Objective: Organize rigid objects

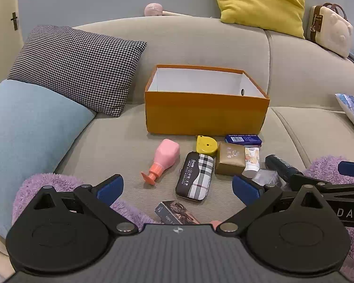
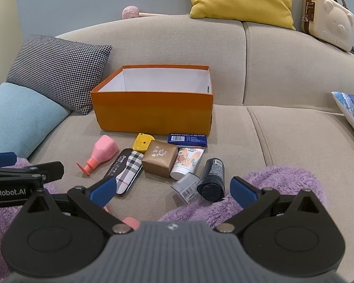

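Jaws stand wide and empty on both the left gripper [image 1: 178, 187] and the right gripper [image 2: 173, 188], low over the sofa [image 2: 283, 136]. Small items lie crowded just in front of the orange box [image 2: 153, 110]: pink bottle [image 2: 103, 152], plaid case [image 2: 126, 171], gold carton [image 2: 160, 159], dark jar [image 2: 212, 176]. Packed so tightly, closing on one would likely nudge its neighbours. The box's floor is hidden behind its front wall.
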